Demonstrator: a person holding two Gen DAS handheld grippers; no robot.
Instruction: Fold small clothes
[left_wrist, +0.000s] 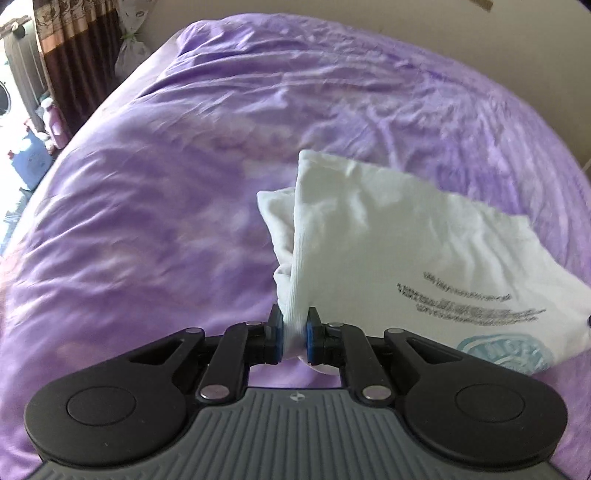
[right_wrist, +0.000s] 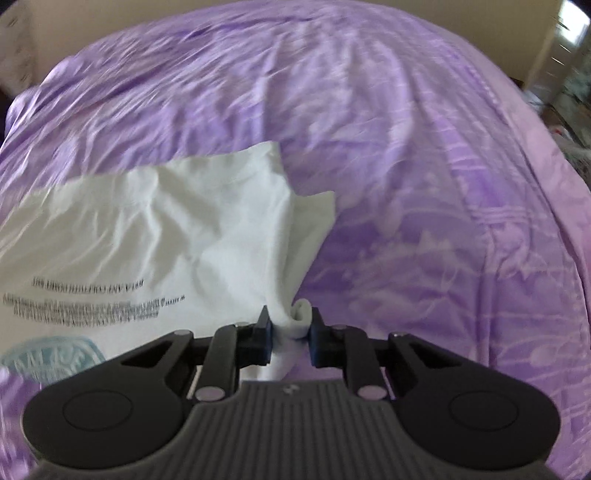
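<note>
Your left gripper (left_wrist: 294, 338) is clamped on a bunched white edge of the shirt (left_wrist: 388, 236), its blue pads nearly together with cloth squeezed between them. Your right gripper (right_wrist: 290, 334) pinches the opposite edge of the shirt (right_wrist: 166, 229), a small roll of hem caught between its narrow jaws. Between the two grips the shirt hangs stretched above the purple bedspread (left_wrist: 166, 184), printed text and a pale blue badge showing near its lower edge. Around the shirt, the bedspread (right_wrist: 424, 184) lies wrinkled and bare on every side. Beyond the bedspread's left edge stand a brown curtain (left_wrist: 70, 48) and some containers (left_wrist: 33, 158) on the floor.
</note>
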